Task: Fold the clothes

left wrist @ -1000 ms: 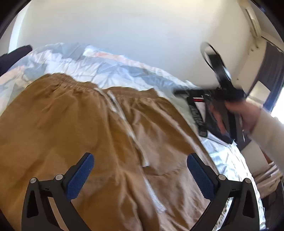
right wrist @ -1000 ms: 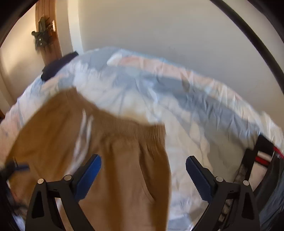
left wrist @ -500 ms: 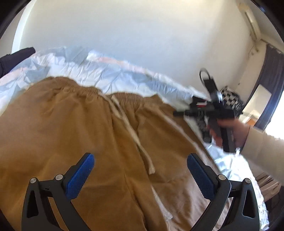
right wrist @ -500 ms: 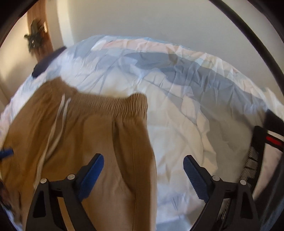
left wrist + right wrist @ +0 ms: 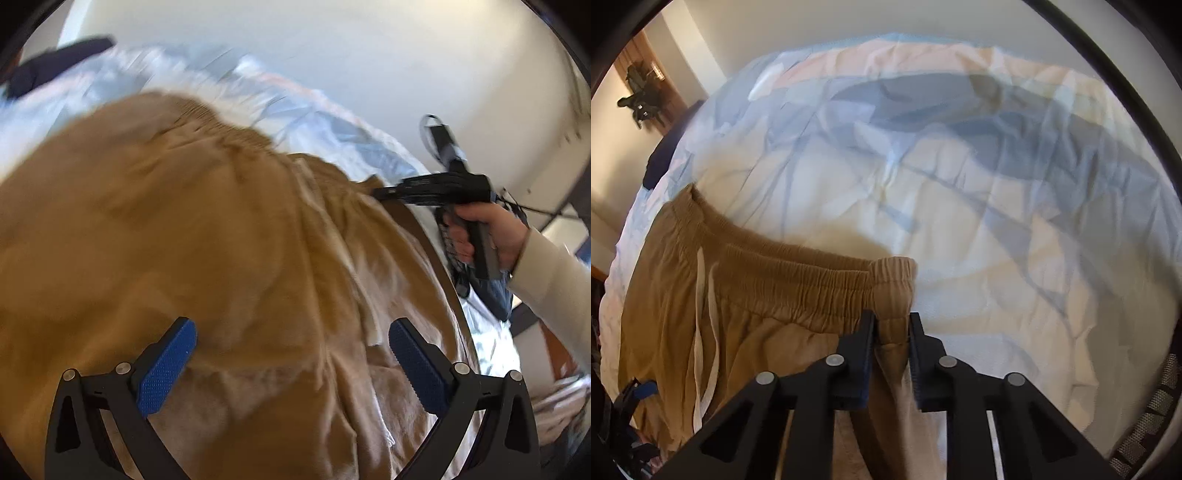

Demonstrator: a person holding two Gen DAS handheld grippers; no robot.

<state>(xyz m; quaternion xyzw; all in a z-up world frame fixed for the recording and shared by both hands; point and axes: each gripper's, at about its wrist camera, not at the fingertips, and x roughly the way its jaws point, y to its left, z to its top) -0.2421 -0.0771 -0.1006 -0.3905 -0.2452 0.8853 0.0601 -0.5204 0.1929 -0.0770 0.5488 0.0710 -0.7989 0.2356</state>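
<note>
- Your right gripper has just been closing, and its jaws now pinch the corner of the waistband of the tan trousers.
- Your left gripper hangs over the trousers with its blue pads spread wide and nothing between them.
- The trousers lie spread on the bed's pale, wrinkled duvet, white drawstrings trailing down the front.
- Your right hand grips the right gripper's handle at the waistband's far corner.
</note>
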